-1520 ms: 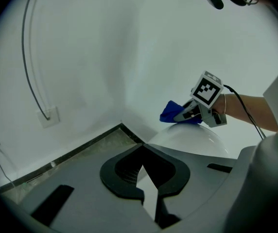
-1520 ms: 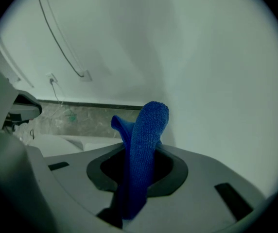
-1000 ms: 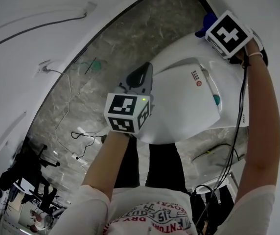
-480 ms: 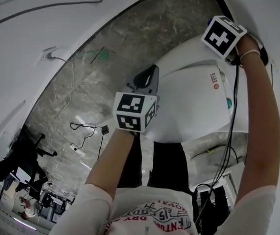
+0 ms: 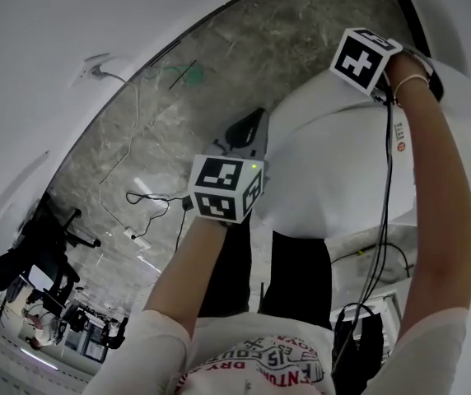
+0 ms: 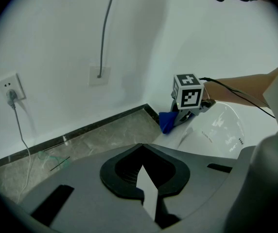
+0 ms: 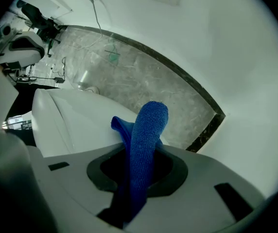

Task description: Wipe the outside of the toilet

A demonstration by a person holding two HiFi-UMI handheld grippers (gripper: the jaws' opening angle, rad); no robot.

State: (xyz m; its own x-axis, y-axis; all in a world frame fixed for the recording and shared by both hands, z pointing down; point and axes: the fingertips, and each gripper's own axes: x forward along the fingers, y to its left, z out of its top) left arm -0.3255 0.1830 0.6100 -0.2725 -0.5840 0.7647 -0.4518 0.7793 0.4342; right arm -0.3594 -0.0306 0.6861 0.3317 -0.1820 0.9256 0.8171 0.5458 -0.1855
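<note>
The white toilet [image 5: 326,171] fills the right of the head view. At its far end, by the wall corner, my right gripper [image 5: 366,62] is shut on a blue cloth [image 7: 146,125]. The cloth sticks out of the jaws and rests against the toilet's [image 7: 76,120] white surface. The left gripper view also shows the right gripper [image 6: 179,119], with the cloth [image 6: 167,122] hanging off the toilet's [image 6: 217,130] end. My left gripper [image 5: 248,134] hovers over the floor beside the toilet's left flank. Its jaws are together and hold nothing.
Grey stone floor [image 5: 219,81] meets the white wall at a dark skirting [image 6: 95,125]. A wall socket [image 6: 8,92] with a plugged cable and a wall plate [image 6: 99,74] sit on the wall. Loose cables [image 5: 137,212] and a green mark [image 6: 51,159] lie on the floor. The person's legs stand before the toilet.
The right gripper with the cloth has slid slightly left across the toilet's far end; the cloth no longer shows in the head view. The left gripper has barely moved.
</note>
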